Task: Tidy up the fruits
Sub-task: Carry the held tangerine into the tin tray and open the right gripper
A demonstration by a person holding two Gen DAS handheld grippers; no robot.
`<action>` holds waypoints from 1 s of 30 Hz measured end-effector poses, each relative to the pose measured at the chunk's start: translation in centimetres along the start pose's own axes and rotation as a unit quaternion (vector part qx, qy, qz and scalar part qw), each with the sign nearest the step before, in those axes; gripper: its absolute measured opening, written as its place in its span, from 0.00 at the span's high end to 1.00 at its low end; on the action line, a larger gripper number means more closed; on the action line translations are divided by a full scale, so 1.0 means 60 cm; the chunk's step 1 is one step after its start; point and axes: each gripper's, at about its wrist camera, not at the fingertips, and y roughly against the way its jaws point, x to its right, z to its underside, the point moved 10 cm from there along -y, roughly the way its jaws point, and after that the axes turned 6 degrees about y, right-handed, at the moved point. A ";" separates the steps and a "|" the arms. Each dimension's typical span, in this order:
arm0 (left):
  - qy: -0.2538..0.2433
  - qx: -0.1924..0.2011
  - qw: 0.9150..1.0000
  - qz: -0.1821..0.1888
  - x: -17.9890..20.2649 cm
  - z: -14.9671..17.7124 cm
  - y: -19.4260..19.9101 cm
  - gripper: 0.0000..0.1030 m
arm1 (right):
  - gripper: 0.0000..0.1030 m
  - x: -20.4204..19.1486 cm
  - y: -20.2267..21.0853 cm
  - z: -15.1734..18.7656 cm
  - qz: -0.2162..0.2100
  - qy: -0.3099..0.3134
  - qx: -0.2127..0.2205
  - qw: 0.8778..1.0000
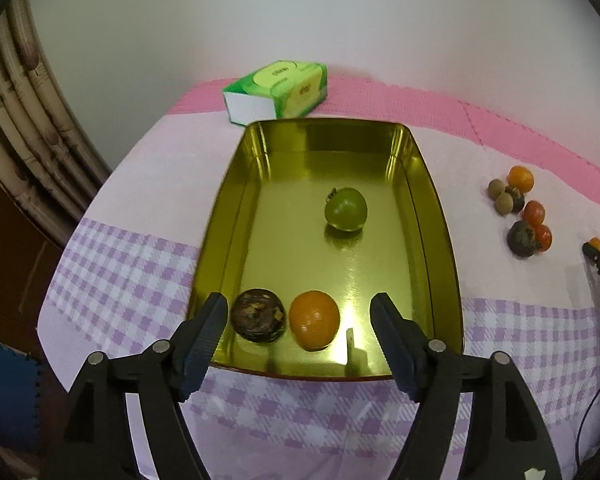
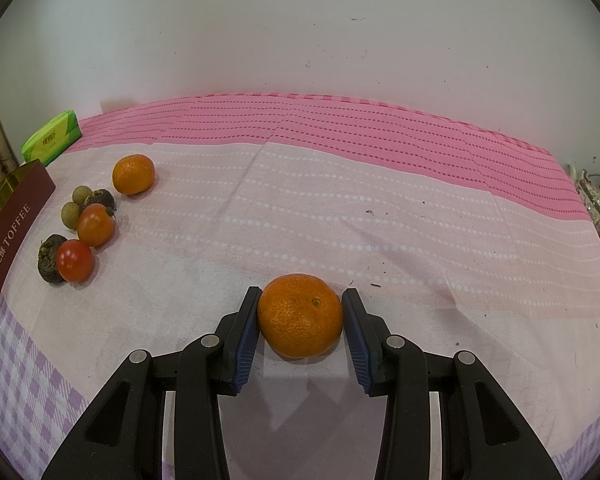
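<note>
A gold tin tray (image 1: 440, 216) lies on the table and holds a green fruit (image 1: 346, 209), a dark mangosteen (image 1: 259, 315) and an orange (image 1: 314, 320). My left gripper (image 1: 300, 312) is open and empty above the tray's near end. My right gripper (image 2: 300, 312) is shut on an orange tangerine (image 2: 300, 315) just above the cloth. It shows small at the right edge of the left wrist view (image 1: 596, 246). A loose pile of fruit (image 2: 88, 216) lies beside the tray: an orange, tomatoes, mangosteens and small longans. It also shows in the left wrist view (image 1: 522, 212).
A green tissue box (image 1: 276, 92) stands behind the tray near the wall. The tray's maroon side (image 2: 12, 236) reads TOFFEE at the left of the right wrist view. A pink and lilac checked cloth (image 2: 340, 208) covers the table. Clutter lies at the far right edge (image 2: 596, 200).
</note>
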 end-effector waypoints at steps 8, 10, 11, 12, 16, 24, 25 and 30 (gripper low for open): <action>0.016 0.016 1.000 -0.017 -0.057 -0.006 0.025 0.19 | 0.60 0.002 0.000 -0.001 0.003 -0.004 0.000 1.000; 0.019 0.017 1.000 -0.018 -0.066 -0.007 0.029 0.19 | 0.60 0.003 0.000 -0.001 0.006 -0.005 -0.001 1.000; 0.020 0.017 0.999 -0.020 -0.070 -0.006 0.029 0.19 | 0.61 0.003 -0.001 -0.002 0.007 -0.007 -0.002 1.000; 0.023 0.017 0.999 -0.021 -0.075 -0.006 0.031 0.16 | 0.61 0.003 -0.001 -0.002 0.008 -0.010 -0.004 1.000; 0.027 0.019 0.999 -0.028 -0.089 -0.002 0.034 0.12 | 0.62 0.005 -0.001 -0.002 0.013 -0.019 -0.014 1.000; 0.046 0.023 0.998 -0.033 -0.116 0.005 0.041 0.05 | 0.63 -0.006 0.008 0.001 0.015 -0.027 -0.032 0.999; 0.050 0.023 0.998 -0.033 -0.120 0.006 0.041 0.03 | 0.63 -0.011 0.010 0.000 0.013 -0.028 -0.032 0.999; 0.070 0.016 0.997 -0.028 -0.137 0.015 0.043 0.02 | 0.63 -0.047 0.039 -0.017 -0.003 -0.017 -0.019 1.000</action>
